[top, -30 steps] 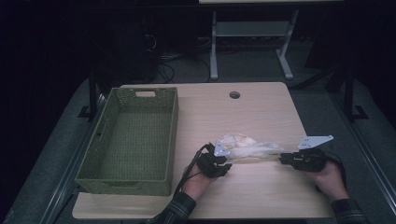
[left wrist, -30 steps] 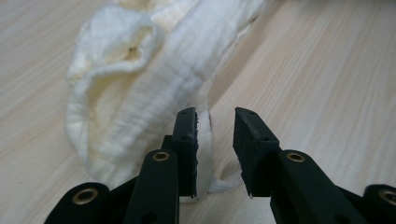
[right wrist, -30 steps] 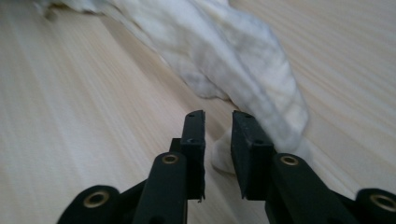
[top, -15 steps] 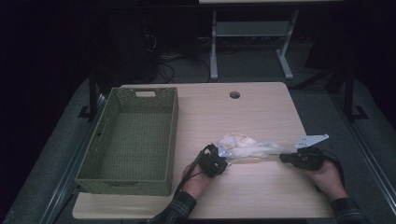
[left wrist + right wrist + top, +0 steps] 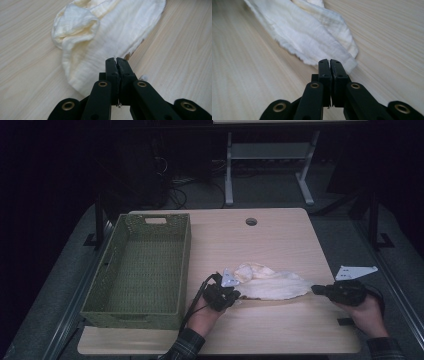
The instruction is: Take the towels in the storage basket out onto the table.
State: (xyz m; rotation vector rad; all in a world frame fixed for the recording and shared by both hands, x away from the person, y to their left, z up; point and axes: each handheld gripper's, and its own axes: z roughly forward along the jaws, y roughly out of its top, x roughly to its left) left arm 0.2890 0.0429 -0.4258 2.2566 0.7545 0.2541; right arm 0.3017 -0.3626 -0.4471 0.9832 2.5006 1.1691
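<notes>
A cream-white cloth (image 5: 272, 287) lies on the wooden table (image 5: 270, 240), drawn out lengthwise between my two grippers. My left gripper (image 5: 239, 295) is at the cloth's left end; in the left gripper view its jaws (image 5: 116, 59) are pressed together on the near edge of the cloth (image 5: 100, 42), with threads showing at the tips. My right gripper (image 5: 316, 290) is at the cloth's right tip. In the right gripper view its jaws (image 5: 329, 60) are shut where the narrow corner of the cloth (image 5: 312, 37) ends.
A green woven basket (image 5: 185, 265) stands with nothing in it on the left part of the table, close to my left hand. A round cable hole (image 5: 251, 221) sits near the far edge. The table's right edge is just past my right hand.
Both grippers have shut on the cloth's ends. The right hand has drawn away to the right, and the cloth now lies longer and flatter between them.
</notes>
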